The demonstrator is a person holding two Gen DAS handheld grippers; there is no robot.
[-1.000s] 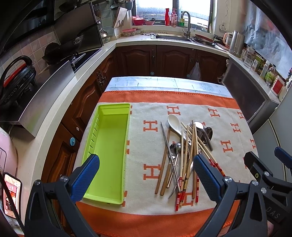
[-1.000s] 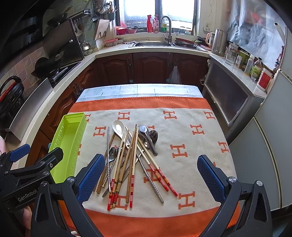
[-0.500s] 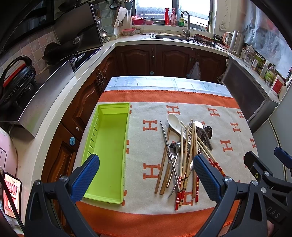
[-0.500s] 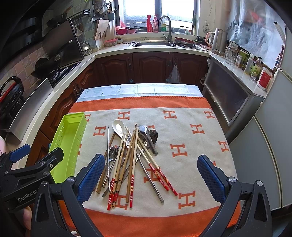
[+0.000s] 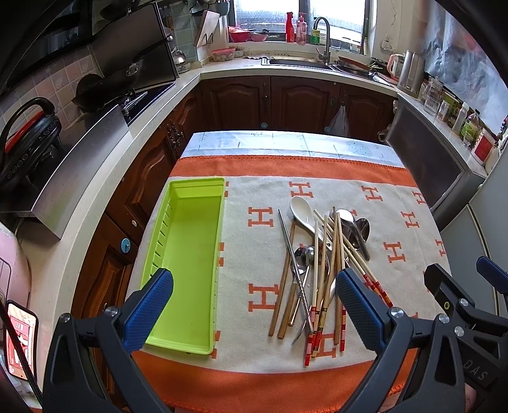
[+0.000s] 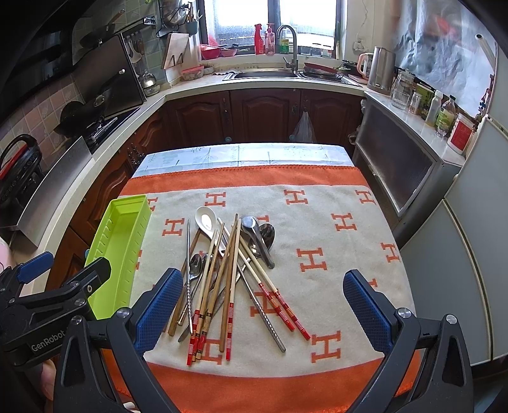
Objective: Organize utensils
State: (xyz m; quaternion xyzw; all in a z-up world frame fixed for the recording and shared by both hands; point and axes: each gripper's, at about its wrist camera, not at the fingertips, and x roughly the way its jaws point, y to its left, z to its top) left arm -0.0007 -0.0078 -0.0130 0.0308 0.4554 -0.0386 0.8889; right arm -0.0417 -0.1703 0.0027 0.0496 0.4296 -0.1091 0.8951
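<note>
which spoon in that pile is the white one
The white ceramic spoon, at the far left end of the utensil pile, bowl pointing away from the camera. The other spoons beside it are shiny metal.

U-shaped kitchen, daylit through a window (image 6: 273, 19) above the sink (image 6: 263, 74). Curved chrome faucet (image 6: 290, 44) at the sill, red and pink bottles (image 6: 264, 39) beside it. Dark brown wooden cabinets (image 6: 263, 114) under pale countertops (image 5: 95, 178) all round. Pinkish wall tiles (image 5: 57, 82) on the left, with a black wok (image 5: 92, 92) on the stove. Steel kettle (image 6: 382, 71) and jars on the right counter, a grey fridge (image 6: 476, 254) nearer. Orange-bordered cream blanket (image 6: 333, 254) with H motifs over the central surface (image 6: 241, 154).
</note>
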